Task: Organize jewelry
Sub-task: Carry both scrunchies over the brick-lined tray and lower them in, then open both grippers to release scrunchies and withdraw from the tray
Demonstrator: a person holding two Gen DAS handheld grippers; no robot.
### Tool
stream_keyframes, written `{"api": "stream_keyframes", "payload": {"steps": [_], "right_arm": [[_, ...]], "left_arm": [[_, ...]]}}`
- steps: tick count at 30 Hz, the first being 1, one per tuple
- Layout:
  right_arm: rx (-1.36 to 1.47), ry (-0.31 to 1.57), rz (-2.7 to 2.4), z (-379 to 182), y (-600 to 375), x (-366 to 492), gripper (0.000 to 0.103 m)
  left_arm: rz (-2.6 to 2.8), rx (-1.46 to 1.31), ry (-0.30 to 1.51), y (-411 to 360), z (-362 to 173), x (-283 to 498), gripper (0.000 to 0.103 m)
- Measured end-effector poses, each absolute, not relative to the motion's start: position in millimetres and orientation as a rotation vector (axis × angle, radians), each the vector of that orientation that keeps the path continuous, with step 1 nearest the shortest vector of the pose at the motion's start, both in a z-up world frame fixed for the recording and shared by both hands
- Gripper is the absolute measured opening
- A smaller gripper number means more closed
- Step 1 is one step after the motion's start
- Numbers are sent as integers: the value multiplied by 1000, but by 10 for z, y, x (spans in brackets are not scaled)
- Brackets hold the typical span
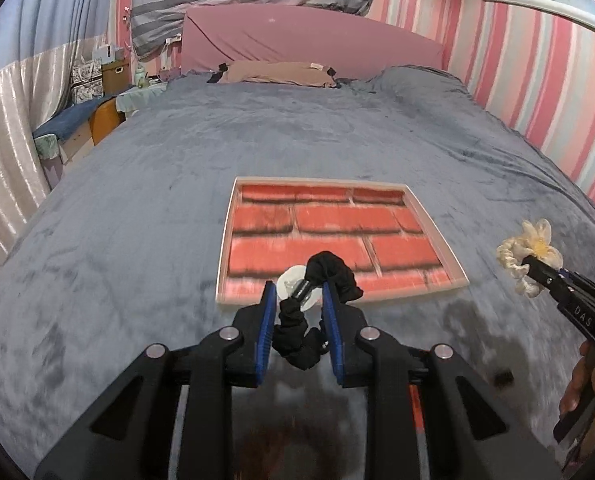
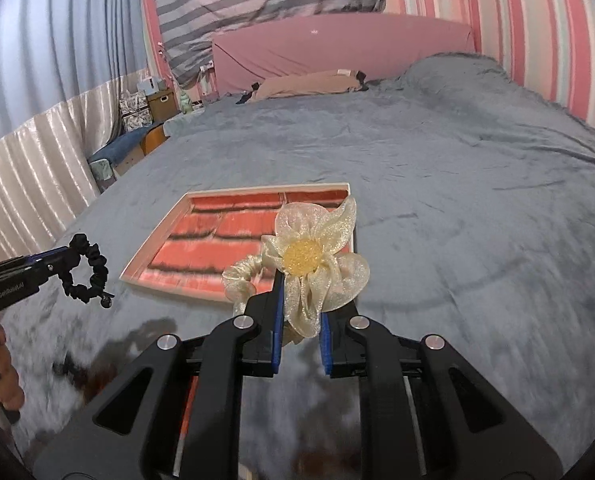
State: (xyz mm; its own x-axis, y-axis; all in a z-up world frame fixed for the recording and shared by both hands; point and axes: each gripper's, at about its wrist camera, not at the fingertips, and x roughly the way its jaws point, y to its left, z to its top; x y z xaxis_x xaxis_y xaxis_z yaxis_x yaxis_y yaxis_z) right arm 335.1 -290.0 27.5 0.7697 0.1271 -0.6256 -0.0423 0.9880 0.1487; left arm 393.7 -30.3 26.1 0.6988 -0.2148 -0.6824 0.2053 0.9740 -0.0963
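My left gripper (image 1: pixel 299 294) is shut on a black scrunchie (image 1: pixel 329 276) with a white charm, held above the bed just in front of a shallow tray (image 1: pixel 437 236) with a red brick-pattern lining. It also shows in the right wrist view (image 2: pixel 73 258) with the black scrunchie (image 2: pixel 91 272) hanging from it. My right gripper (image 2: pixel 301 300) is shut on a cream scrunchie with a sheer flower (image 2: pixel 313 252), near the tray's (image 2: pixel 145 258) right front corner. In the left wrist view it (image 1: pixel 531 262) holds the cream scrunchie (image 1: pixel 527 254) to the right of the tray.
A grey plush blanket (image 1: pixel 177 200) covers the bed. A tan pillow (image 1: pixel 273 72) lies by the pink headboard (image 1: pixel 309 36). A striped pink wall (image 1: pixel 537 80) runs along the right side. A bedside chair and boxes (image 1: pixel 97 116) stand at the left.
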Motion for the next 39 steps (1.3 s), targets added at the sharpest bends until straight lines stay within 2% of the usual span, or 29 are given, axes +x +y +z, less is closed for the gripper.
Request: {"api": "stream_keyframes", "payload": {"steps": [10, 15, 25, 32, 35, 37, 38, 39], "right_arm": [[208, 812, 52, -62, -2918, 4880, 15], [202, 863, 23, -273, -2873, 5351, 15], [131, 975, -26, -733, -2856, 5828, 15], [130, 1056, -37, -902, -2878, 5956, 16], [106, 1063, -30, -897, -2837, 5970, 23], [81, 1061, -37, -893, -2815, 5962, 39], [81, 1055, -40, -877, -2820, 5945, 41], [91, 1050, -39, -860, -2824, 5934, 44]], "left_arm": [[-200, -33, 837, -484, 14, 5451, 24], [-181, -15, 882, -594, -279, 5991, 24], [-168, -3, 980, -644, -856, 6435, 24], [-135, 3, 1021, -604, -974, 6521, 24], [-117, 16, 1032, -608, -1001, 6533, 25], [-105, 30, 1025, -608, -985, 6516, 26], [-101, 34, 1024, -617, -974, 6517, 29], [-92, 39, 1020, -608, -951, 6500, 38]]}}
